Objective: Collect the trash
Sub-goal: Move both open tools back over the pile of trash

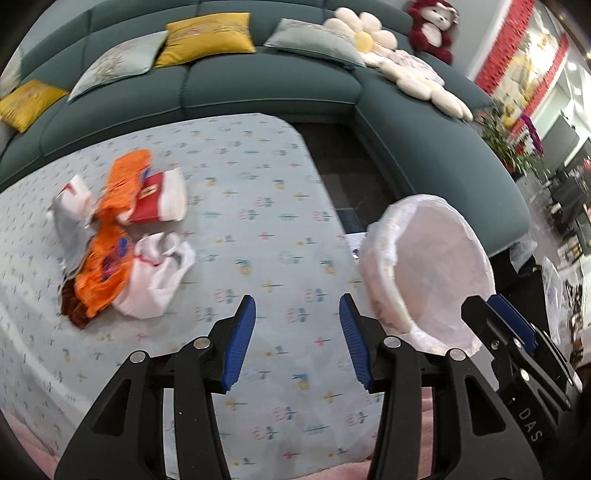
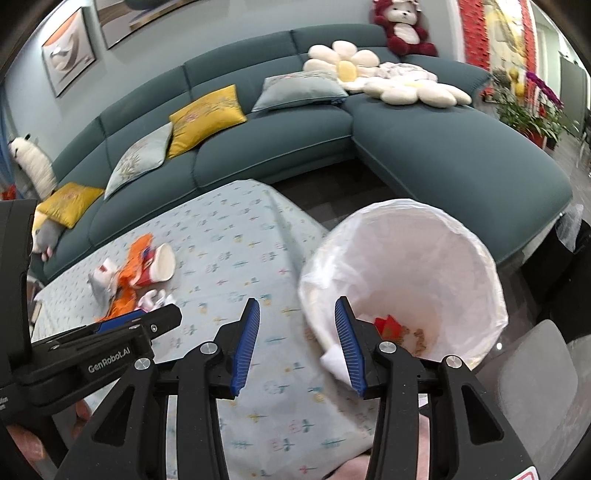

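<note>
Teal sofa [image 2: 280, 147] with cushions — yellow cushion [image 2: 207, 118], flower pillow [image 2: 347, 62], red teddy [image 2: 402, 29].

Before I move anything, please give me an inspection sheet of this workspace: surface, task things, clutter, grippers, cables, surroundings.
Surface: table covered by a pale patterned cloth.
Job's things: trash pile of orange wrappers, a red and white cup and white crumpled pieces on the cloth; white-lined trash bin beside the table edge, with some red and brown scraps at its bottom.
Clutter: nothing seen apart from the trash.
Grippers: left gripper open, holding nothing, above the cloth; right gripper open, holding nothing, at the bin's near rim.
Cables: nothing seen.
Surroundings: teal sofa with cushions, flower pillows, red plush bear, plants.
</note>
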`<state>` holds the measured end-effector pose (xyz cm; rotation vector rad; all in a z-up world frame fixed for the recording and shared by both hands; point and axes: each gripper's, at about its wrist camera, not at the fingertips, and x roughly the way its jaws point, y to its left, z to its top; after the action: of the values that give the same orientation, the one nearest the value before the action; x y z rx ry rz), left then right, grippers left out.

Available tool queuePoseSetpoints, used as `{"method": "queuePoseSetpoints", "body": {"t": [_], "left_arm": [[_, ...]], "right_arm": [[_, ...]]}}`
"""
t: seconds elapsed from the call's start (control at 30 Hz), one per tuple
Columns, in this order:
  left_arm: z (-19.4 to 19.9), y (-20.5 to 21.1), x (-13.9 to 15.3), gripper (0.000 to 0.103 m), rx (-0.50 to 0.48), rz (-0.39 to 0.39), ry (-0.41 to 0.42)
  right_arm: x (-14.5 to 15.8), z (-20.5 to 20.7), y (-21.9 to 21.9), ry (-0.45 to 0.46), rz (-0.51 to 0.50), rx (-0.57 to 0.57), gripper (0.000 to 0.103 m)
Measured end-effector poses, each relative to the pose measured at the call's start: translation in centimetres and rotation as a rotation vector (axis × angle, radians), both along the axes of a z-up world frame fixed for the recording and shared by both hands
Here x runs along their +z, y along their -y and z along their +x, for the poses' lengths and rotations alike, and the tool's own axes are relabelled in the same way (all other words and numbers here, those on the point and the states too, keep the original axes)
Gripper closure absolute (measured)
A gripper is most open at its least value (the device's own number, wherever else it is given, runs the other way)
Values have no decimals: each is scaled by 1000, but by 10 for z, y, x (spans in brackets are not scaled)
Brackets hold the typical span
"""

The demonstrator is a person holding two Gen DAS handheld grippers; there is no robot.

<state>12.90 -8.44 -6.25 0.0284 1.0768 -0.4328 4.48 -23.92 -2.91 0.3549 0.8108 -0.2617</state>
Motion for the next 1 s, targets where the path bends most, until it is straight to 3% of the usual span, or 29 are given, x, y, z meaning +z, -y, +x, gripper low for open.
{"method": "queuePoseSetpoints", "body": {"t": [0.37,0.5,1.0], "left_arm": [[3,-76,-4,52,116,-5,-6],[4,-103,-4,44,166,-7,-5],[19,-199,-20,44,315,-25,-37]], "right_arm": [[2,7,-62,-19,-12,102,61],[5,13,-87,-22,-13,142,61],[5,55,-164,-38,-12,256,61]]}}
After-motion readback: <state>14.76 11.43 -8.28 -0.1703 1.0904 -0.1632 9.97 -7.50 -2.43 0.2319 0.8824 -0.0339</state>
